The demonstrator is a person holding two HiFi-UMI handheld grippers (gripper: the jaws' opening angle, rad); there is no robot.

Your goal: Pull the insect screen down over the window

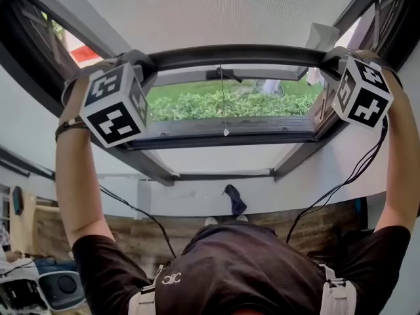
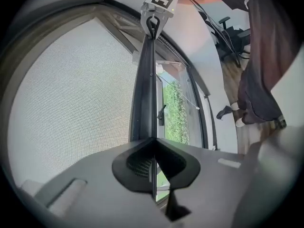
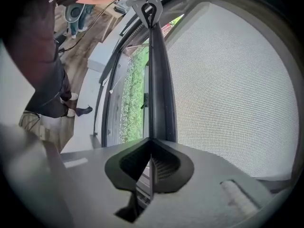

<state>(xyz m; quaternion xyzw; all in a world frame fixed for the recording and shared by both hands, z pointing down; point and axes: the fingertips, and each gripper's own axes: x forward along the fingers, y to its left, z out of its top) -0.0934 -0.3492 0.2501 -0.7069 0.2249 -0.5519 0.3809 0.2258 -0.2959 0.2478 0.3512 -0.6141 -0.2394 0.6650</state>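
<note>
— Where does the screen stand?

— The grey mesh insect screen fills the upper part of the dark-framed window. Its dark rounded bottom bar lies level across the opening, between my two raised arms. Below the bar the opening is uncovered, and a green hedge shows through it.

— And your jaws?

— My left gripper is clamped on the bar near its left end. My right gripper is clamped on it near its right end. In each gripper view my pads press together on a thin edge of the bar. From there the bar runs straight away to the other gripper, with mesh on one side and the hedge on the other.

— Anything else on the bar?

— A thin cord hangs from about its middle, and its small end piece sits low in the uncovered opening, in front of the frame's lower edge.
</note>
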